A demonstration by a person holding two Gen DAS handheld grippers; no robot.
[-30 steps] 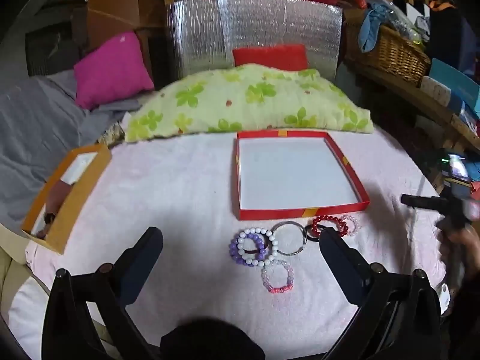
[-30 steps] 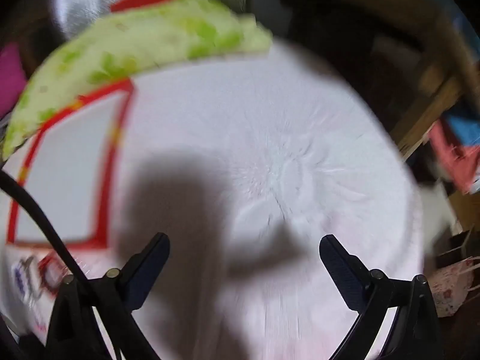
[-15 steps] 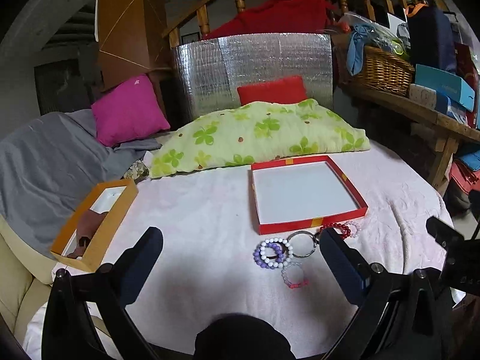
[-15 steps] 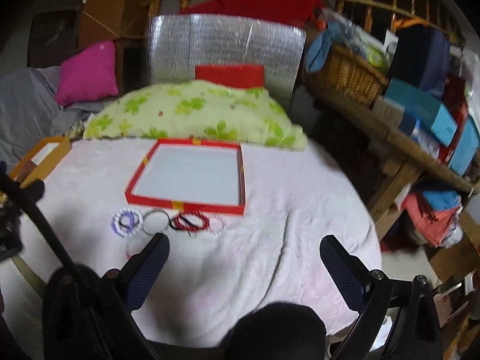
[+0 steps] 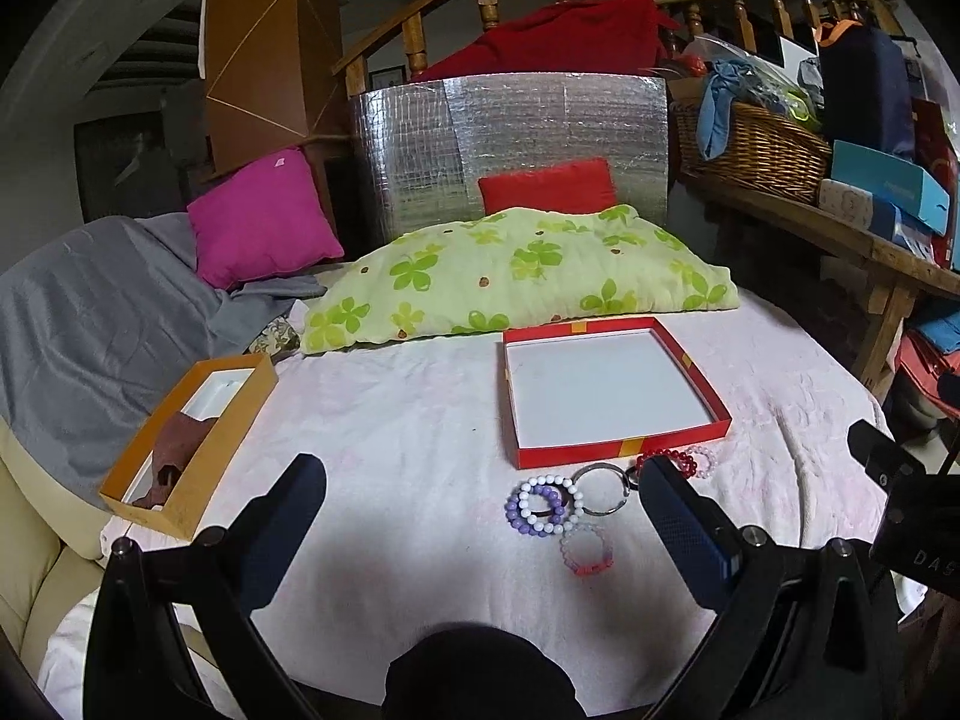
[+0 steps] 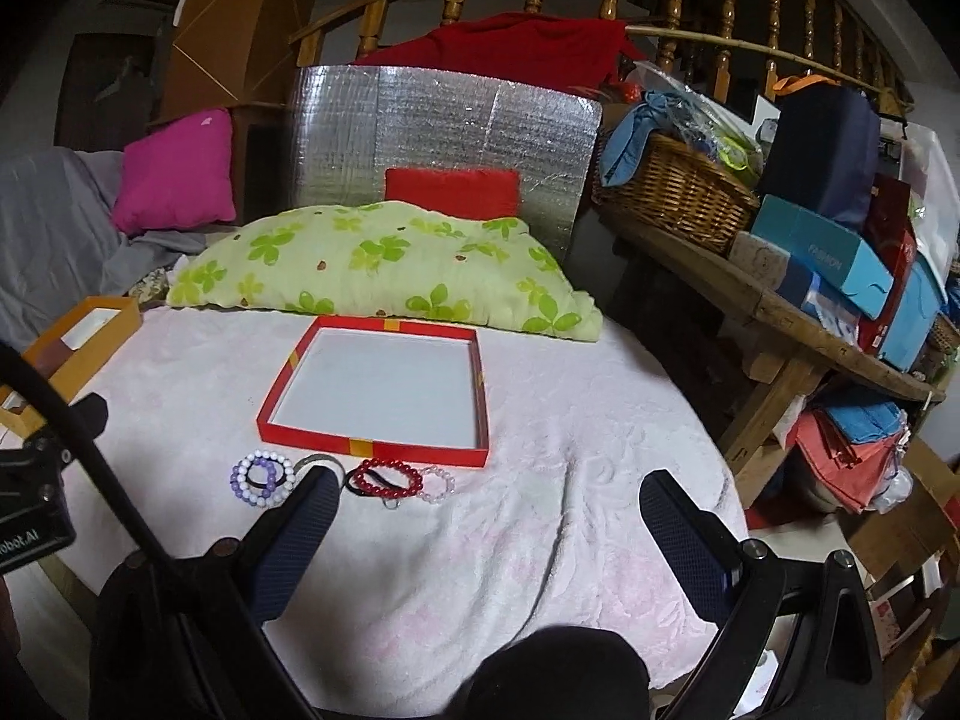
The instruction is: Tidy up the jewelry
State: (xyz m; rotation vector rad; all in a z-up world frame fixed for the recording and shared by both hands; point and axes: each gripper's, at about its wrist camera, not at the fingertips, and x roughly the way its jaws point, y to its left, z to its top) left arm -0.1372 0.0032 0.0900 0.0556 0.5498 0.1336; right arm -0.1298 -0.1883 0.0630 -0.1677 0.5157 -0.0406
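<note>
A shallow red box (image 5: 618, 449) with a white floor lies open on the pink-white tablecloth; it also shows in the right wrist view (image 6: 372, 445). In front of it lie several bracelets: a purple-and-white bead bracelet (image 5: 543, 505) (image 6: 262, 478), a silver ring bangle (image 5: 602, 489), a red bead bracelet (image 6: 387, 478), a pale pink bead bracelet (image 6: 437, 483) and a pink-red one (image 5: 588, 550). My left gripper (image 5: 480, 516) is open and empty, above the cloth just short of the bracelets. My right gripper (image 6: 489, 531) is open and empty, to the right of them.
An orange box (image 5: 189, 441) with a brown item inside sits at the table's left edge. A green floral pillow (image 5: 516, 276) lies behind the red box. A wooden bench with a wicker basket (image 6: 678, 195) and boxes stands at the right.
Both grippers have pulled back and risen, so the whole table shows. The right wrist view swung from a blurred close look at the cloth to a steady view of the box and bracelets.
</note>
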